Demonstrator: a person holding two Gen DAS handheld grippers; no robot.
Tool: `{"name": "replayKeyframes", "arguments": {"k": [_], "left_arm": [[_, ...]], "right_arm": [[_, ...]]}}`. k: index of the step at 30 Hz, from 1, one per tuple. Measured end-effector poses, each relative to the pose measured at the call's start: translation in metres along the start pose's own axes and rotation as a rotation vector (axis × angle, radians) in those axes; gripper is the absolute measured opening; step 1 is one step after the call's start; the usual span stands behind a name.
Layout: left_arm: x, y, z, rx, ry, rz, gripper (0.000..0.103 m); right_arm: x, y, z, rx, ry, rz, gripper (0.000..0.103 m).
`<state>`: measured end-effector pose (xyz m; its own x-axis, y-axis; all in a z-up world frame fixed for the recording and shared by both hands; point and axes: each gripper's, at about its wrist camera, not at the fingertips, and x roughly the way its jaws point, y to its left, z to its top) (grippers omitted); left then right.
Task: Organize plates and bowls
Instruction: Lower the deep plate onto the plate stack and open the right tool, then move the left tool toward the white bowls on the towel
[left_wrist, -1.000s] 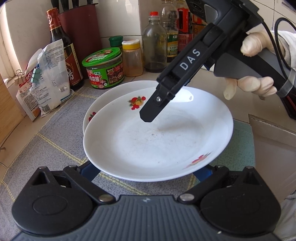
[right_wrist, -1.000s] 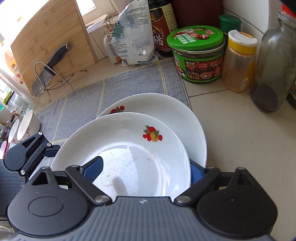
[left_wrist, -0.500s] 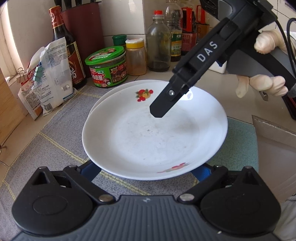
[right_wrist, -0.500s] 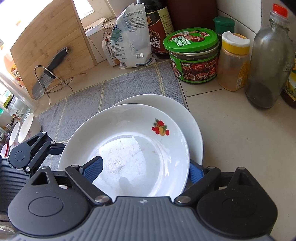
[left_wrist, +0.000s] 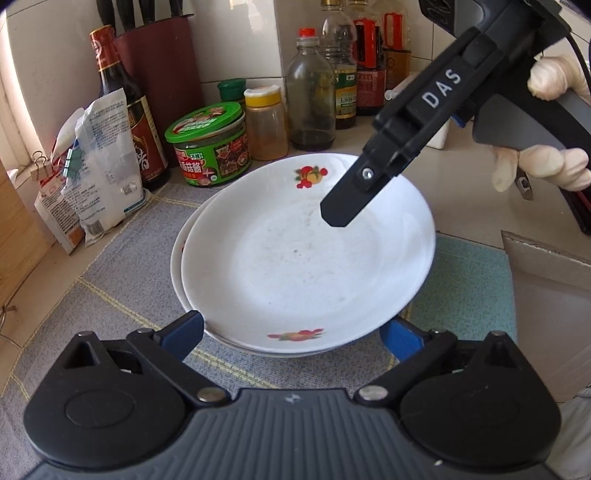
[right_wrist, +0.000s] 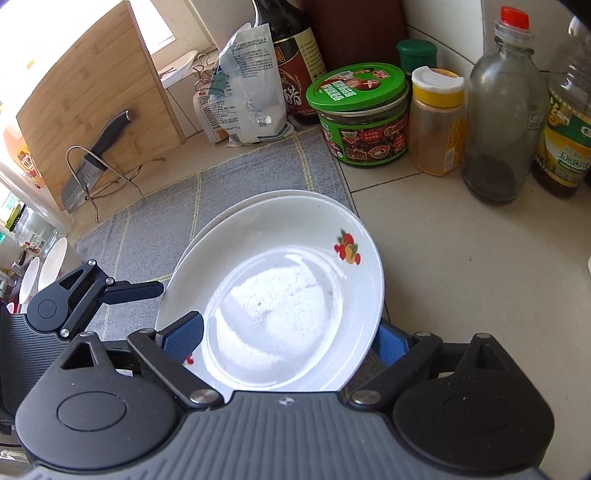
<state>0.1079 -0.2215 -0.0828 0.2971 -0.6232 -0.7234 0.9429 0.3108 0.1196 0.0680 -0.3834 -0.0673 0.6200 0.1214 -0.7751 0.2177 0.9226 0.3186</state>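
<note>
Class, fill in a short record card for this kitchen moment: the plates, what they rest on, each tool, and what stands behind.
plates: top plate nested on lower plate, both white with fruit prints
surface: grey cloth on the counter
left tool: jaws wide, either side of the stack's near edge, pads not pressing
right tool: jaws opening, plates between them, not gripped
behind: green-lidded jar, yellow-capped spice jar, bottles
person: gloved hand on the right tool's handle

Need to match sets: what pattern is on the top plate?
White top plate with red-orange fruit motifs near its rim; left wrist view.
</note>
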Motion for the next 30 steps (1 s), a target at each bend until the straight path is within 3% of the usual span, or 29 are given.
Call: {"name": "replayKeyframes", "arguments": {"k": [4,9,17,24,30], "left_arm": [[-0.002,0.000,-0.002,-0.012,-0.009,0.010,0.101],[-0.015,0.007,-0.002,-0.048,-0.062,0.036,0.101],[-0.051,0.027,-0.009,-0.175,-0.149,0.155,0.102],[-0.086,0.046,-0.035,-0.336,-0.147,0.294,0.102],[-0.116,0.054,-0.066,-0.501,-0.128,0.459,0.102]], "right_arm": [[0.001,0.005,-0.003,-0.028,0.005,-0.043,0.100],[-0.006,0.019,0.000,-0.109,-0.069,-0.134,0.103],[-0.011,0.068,0.002,-0.365,-0.204,-0.237,0.103],[0.008,0.106,0.012,-0.459,-0.232,-0.156,0.103],[0.029,0.141,0.016,-0.564,-0.217,-0.029,0.103]]}}
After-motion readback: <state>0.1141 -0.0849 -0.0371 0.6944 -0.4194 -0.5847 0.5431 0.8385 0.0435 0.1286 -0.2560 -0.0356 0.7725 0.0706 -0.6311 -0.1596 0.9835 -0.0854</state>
